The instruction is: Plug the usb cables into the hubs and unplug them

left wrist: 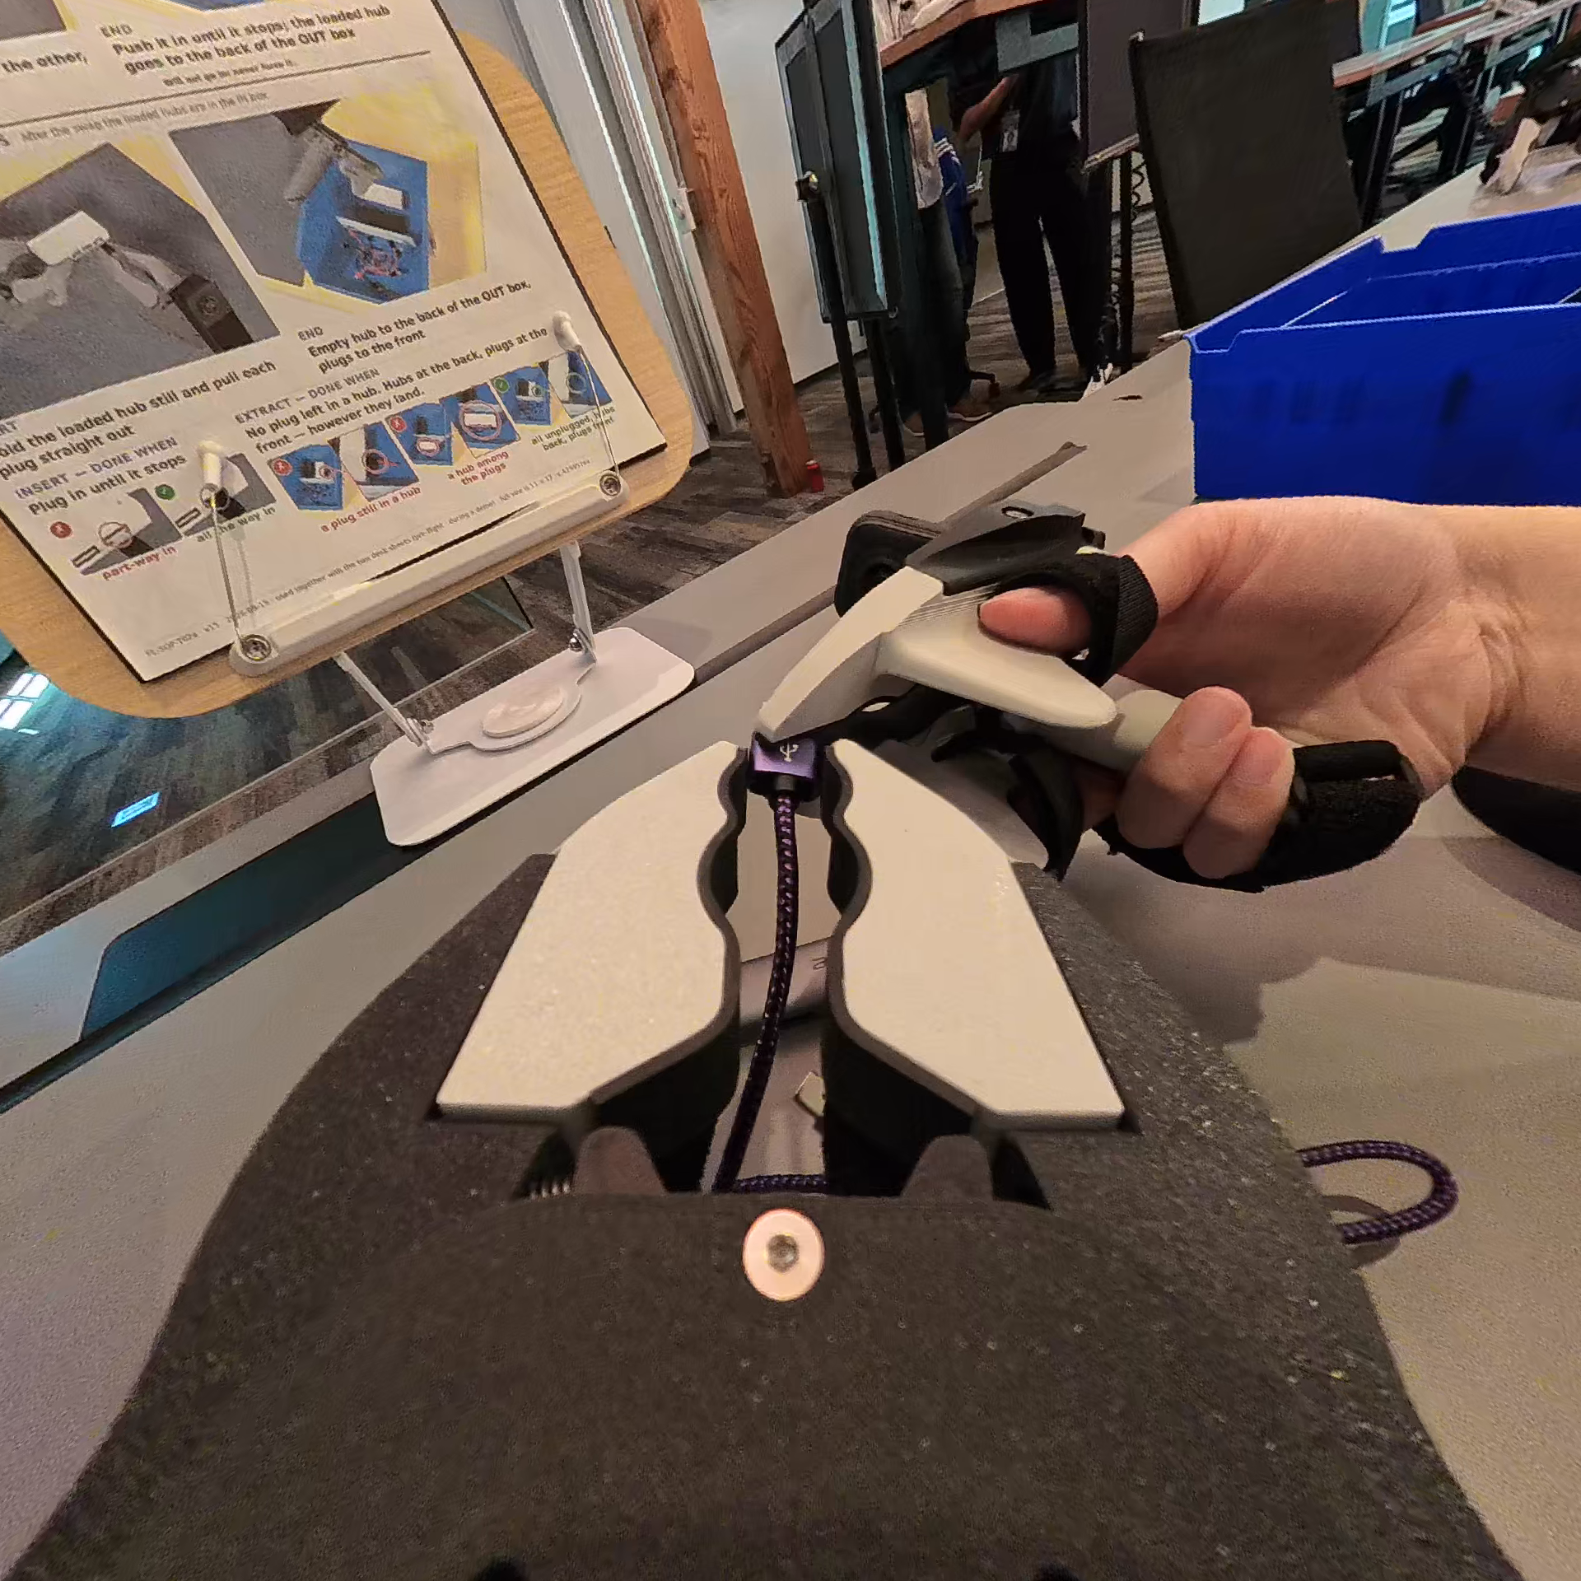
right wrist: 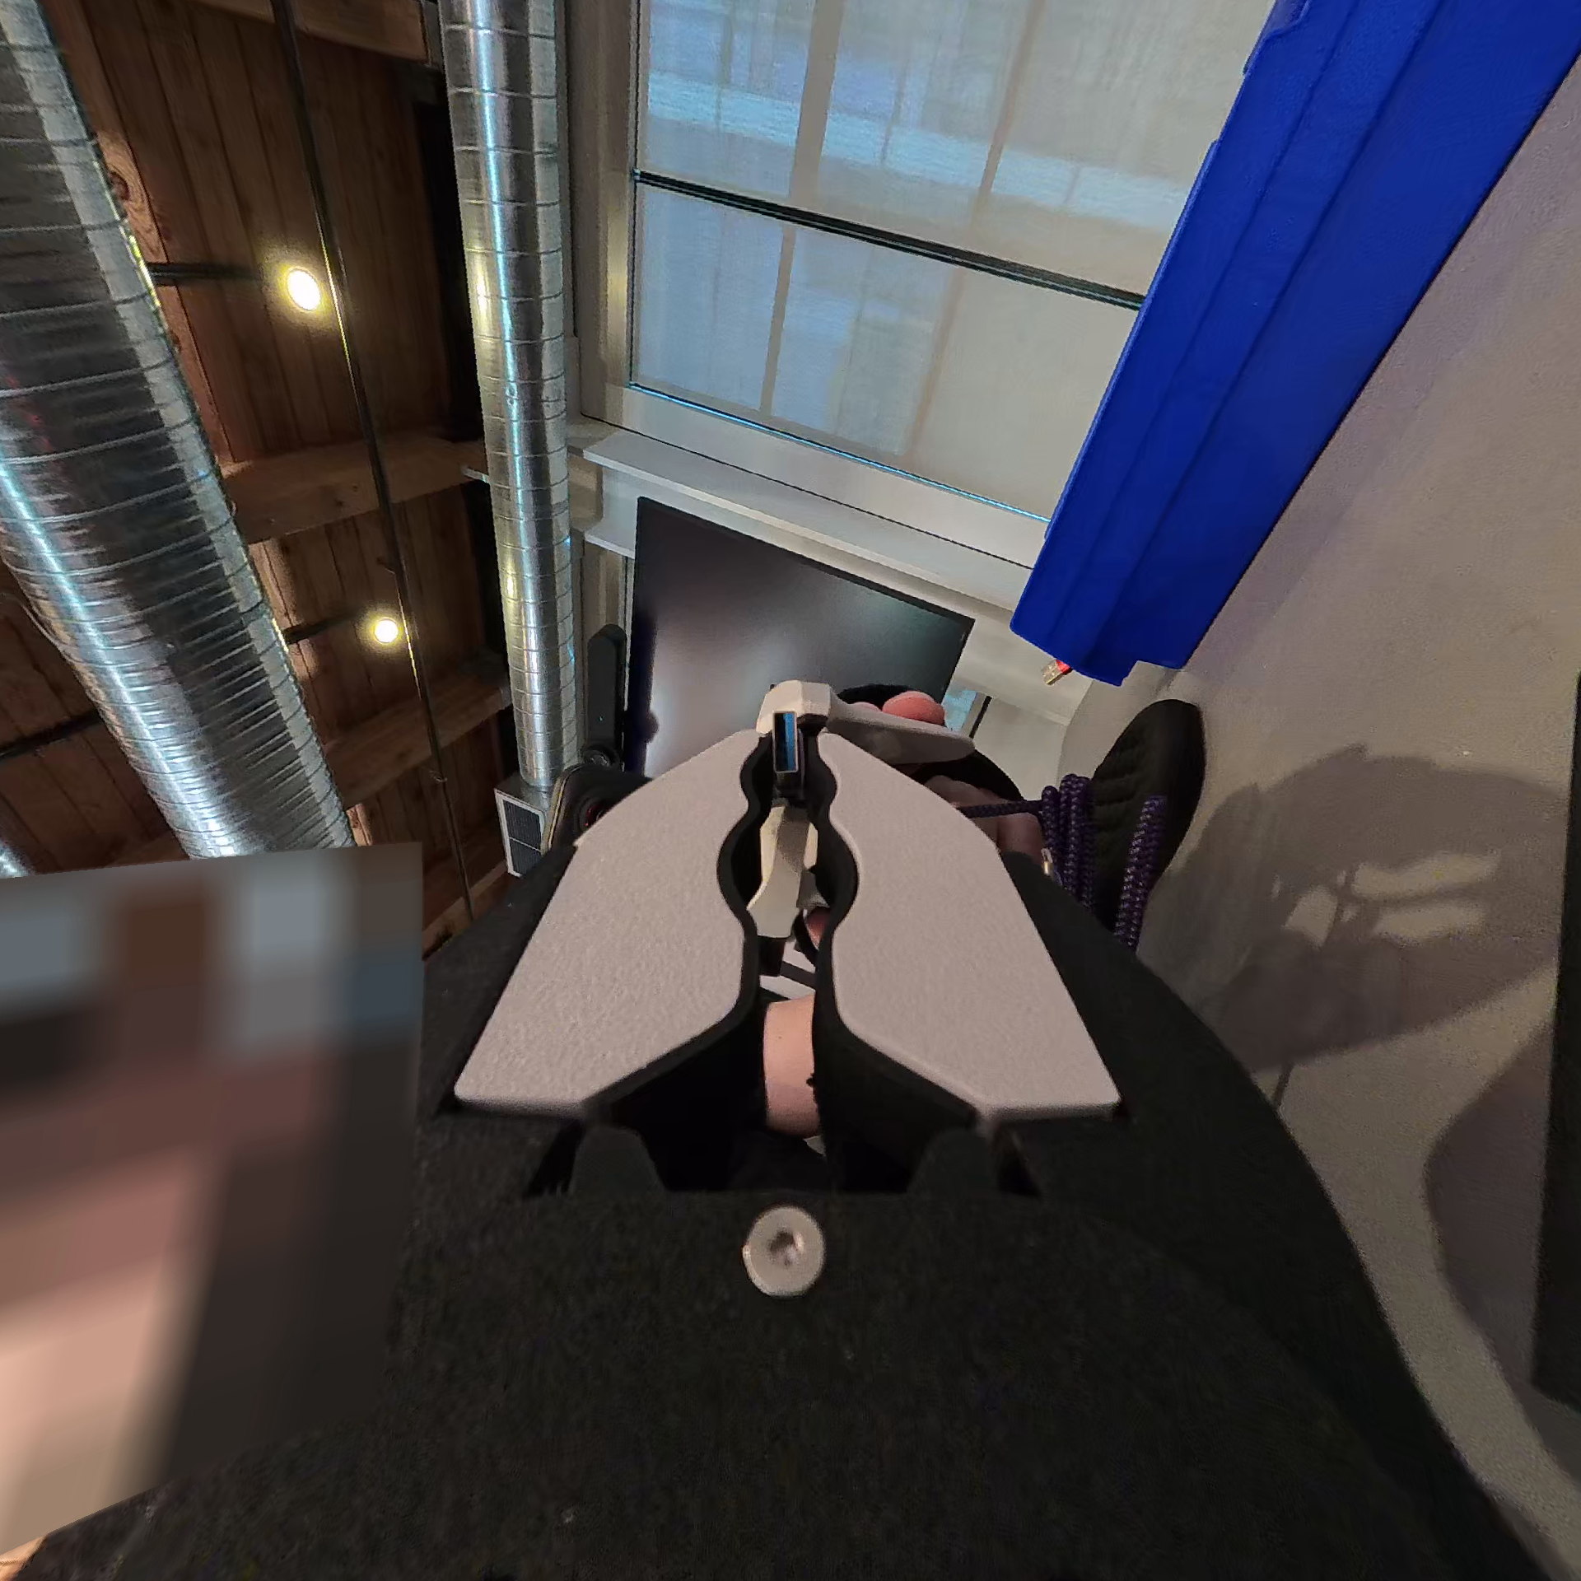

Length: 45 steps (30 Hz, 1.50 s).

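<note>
Two grippers meet above the counter (left wrist: 1369,984): left gripper (left wrist: 785,774) has jaws clamped on the purple plug (left wrist: 784,764), cable trailing back; right gripper (right wrist: 785,757) pinches a black connector (right wrist: 787,746), probably the hub's, steadying it for mating.

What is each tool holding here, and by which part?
The left tool pinches the purple braided USB cable by its plug housing. The right tool clamps the metal end of the same plug.
</note>
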{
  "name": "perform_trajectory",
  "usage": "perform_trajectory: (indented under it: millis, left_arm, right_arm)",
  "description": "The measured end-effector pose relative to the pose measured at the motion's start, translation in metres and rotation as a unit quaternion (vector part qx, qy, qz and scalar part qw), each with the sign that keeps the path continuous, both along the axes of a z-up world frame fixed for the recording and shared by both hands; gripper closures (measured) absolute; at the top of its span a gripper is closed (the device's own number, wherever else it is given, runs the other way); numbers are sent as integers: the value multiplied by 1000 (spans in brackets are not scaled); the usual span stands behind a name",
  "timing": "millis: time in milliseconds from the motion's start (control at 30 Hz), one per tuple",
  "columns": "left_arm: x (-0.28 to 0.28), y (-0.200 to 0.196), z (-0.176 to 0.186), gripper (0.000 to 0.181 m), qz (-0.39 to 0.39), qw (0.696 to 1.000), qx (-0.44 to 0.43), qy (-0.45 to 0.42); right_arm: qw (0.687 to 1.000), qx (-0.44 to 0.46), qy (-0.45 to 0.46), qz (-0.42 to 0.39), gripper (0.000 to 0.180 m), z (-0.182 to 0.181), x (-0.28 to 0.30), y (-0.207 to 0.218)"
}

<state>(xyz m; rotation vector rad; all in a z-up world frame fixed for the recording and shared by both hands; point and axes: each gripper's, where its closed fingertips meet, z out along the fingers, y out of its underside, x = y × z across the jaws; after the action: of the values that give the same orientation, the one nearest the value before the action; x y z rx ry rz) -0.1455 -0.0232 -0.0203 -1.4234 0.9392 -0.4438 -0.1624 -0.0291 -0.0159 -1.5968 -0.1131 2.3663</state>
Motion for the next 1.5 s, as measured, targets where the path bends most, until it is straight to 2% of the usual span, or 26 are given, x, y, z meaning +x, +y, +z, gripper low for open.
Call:
perform_trajectory:
  millis: [700, 833, 900, 1100, 1167, 1267, 1333, 1433, 1467, 1500]
  left_arm:
    - [-1, 3, -3, 166, 0, 1000, -3, 1]
    - [-2, 2, -2, 165, 0, 1000, -4, 2]
    - [-4, 1, -1, 165, 0, 1000, -10, -2]
    - [-16, 2, 0, 165, 1, 999, -30, -11]
    - [-17, 3, -2, 165, 2, 1000, -30, -4]
    - [-14, 1, -4, 166, -1, 1000, -27, 2]
    - [-11, 0, -4, 166, -5, 1000, -25, 8]
    - [-8, -2, -6, 166, -8, 1000, -20, 17]
    - [-8, -2, -6, 166, -11, 1000, -20, 18]
    - [-7, -3, -6, 165, -14, 999, -23, 19]
  right_arm:
    - [1000, -15, 11, 4, 173, -2, -1, 2]
    - [1000, 13, -1, 8, 170, -1, -1, 0]
    - [999, 29, -18, -3, 163, -2, 2, 3]
    - [986, 109, -98, -79, 164, -8, 20, 23]
    - [982, 138, -107, -67, 162, -5, 18, 17]
    - [986, 137, -89, -36, 157, 3, 10, 6]
    - [982, 145, -117, -24, 157, -5, 1, 1]
    - [982, 147, -114, -18, 161, -3, -4, -2]
    - [982, 149, -111, -16, 173, -3, -3, -3]
    - [984, 137, -111, -10, 173, -4, -2, -3]
